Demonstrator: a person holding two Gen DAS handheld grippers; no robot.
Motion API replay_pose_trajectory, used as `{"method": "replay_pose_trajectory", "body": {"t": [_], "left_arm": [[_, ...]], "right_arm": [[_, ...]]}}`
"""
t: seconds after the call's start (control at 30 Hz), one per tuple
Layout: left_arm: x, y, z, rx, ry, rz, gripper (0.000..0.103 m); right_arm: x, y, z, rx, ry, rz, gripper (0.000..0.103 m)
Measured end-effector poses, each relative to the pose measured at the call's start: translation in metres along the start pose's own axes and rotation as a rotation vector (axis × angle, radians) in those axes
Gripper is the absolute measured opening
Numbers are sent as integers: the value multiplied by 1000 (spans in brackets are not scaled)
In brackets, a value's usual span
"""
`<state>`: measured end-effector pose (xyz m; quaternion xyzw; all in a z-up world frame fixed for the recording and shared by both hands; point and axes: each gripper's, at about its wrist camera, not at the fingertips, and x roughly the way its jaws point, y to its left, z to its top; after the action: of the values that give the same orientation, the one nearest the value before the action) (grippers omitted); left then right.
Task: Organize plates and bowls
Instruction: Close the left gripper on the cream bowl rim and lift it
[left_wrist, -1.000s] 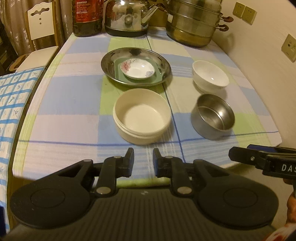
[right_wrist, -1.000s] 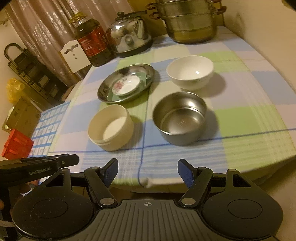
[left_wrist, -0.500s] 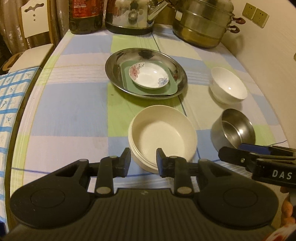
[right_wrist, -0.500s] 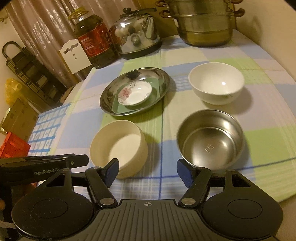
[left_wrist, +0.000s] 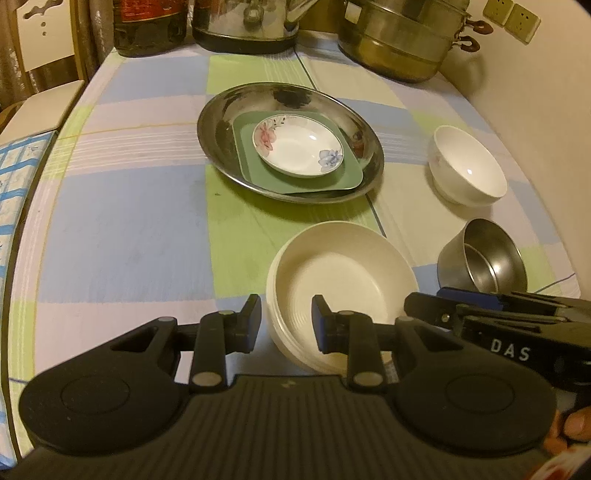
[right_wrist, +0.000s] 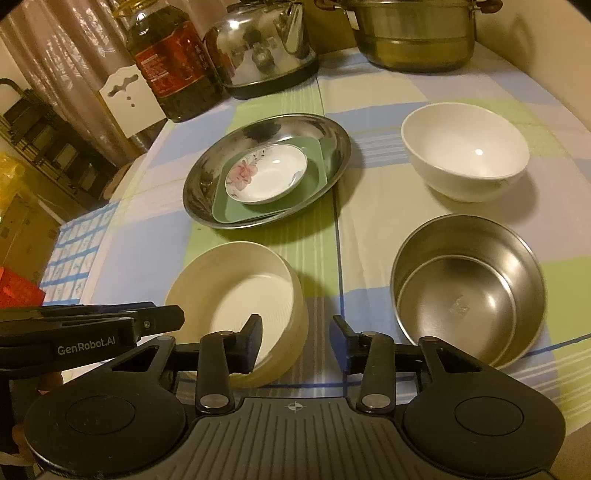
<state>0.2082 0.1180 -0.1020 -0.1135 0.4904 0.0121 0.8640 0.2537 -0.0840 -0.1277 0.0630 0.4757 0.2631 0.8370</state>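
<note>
Since the earlier frames both tongs have been carried forward and down over the counter (left_wrist: 122, 229), so that the cream bowl (left_wrist: 343, 280) is now met at its near rim. The left tongs (left_wrist: 284, 317) are set astride that rim, one finger outside the wall and one inside, with a gap seen on both sides; nothing is pressed and they are parted. The right tongs (right_wrist: 297, 338) have just been closing and are also parted: the right side of the cream bowl (right_wrist: 240, 295) is straddled by them, one finger (right_wrist: 249, 345) inside the bowl and the other outside, clear of the wall. The steel bowl (right_wrist: 467, 291) is seen just right of the cream bowl, not touching it, and the white bowl (right_wrist: 465, 151) is placed behind the steel one. Farther back, near the middle of the checked cloth, a steel plate (left_wrist: 221, 122) is laid with a green square plate (left_wrist: 343, 177) in it and a small flowered dish (left_wrist: 299, 149) on top. A kettle (right_wrist: 258, 48), an oil bottle (right_wrist: 173, 62) and a steamer pot (right_wrist: 413, 37) are ranged along the far edge
</note>
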Motion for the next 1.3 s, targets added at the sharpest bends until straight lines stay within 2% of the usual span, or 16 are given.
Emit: {"method": "replay_pose_trajectory", "body": {"t": [0.17,0.4,0.67,0.93,1.3], "left_arm": [[9,2,4,19,22,-11,24],[14,6,6,44,40,-24,15],[12,9,4,79,37,-43,13],[-7,4,11,96,-17,-60,13],[-35,-38,38,132,-102,-107,13]], "right_arm": [[8,1,1,17,8,-9,31],[13,3,2,45,9,-15,14],[13,9,1,55,-7,-47,11],[-3,11,6,65,-47,-43,11],[-50,-10,35,84,-102,-42,11]]}}
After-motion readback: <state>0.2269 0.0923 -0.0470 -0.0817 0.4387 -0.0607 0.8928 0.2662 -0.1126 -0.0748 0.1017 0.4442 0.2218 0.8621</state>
